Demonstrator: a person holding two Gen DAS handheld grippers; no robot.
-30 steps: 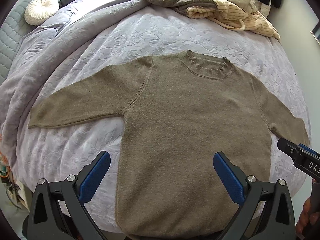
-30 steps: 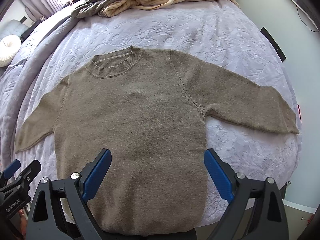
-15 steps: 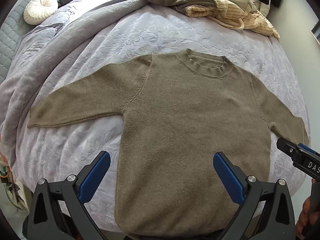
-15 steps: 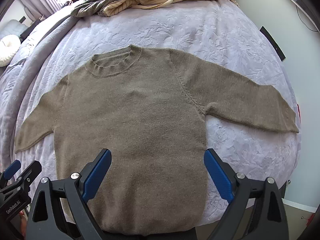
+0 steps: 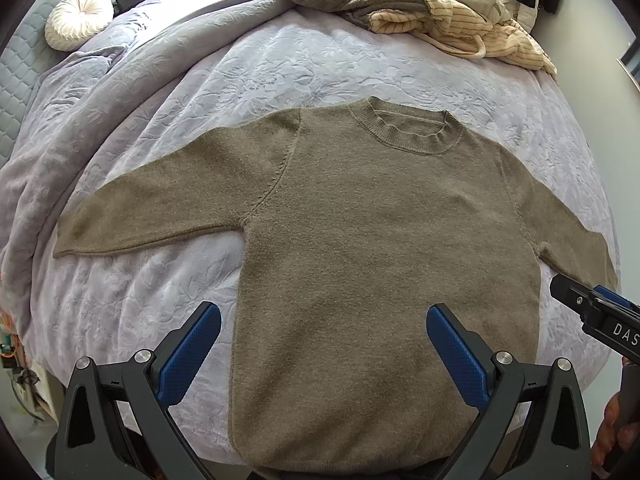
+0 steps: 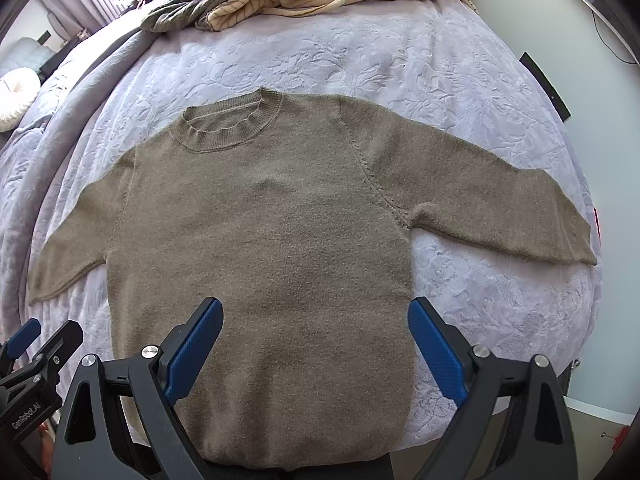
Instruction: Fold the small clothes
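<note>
While the lilac bedspread [image 5: 320, 64] lies bare around it, the brown sweater [image 5: 360, 240] is spread flat, sleeves out (no fold begun). Left gripper [image 5: 323, 344] and right gripper [image 6: 315, 336] hover wide open, empty; next, probably pinch a sleeve cuff.

bed [image 5: 320, 64] (lilac quilt) | sweater [image 5: 360, 240] flat | clothes pile [image 5: 440, 8] | cushion [image 5: 78, 20]

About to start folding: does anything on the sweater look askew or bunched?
Nothing stands out. The sweater lies flat on the bedspread, both sleeves spread, collar neat. Both grippers hover open above its hem.
</note>
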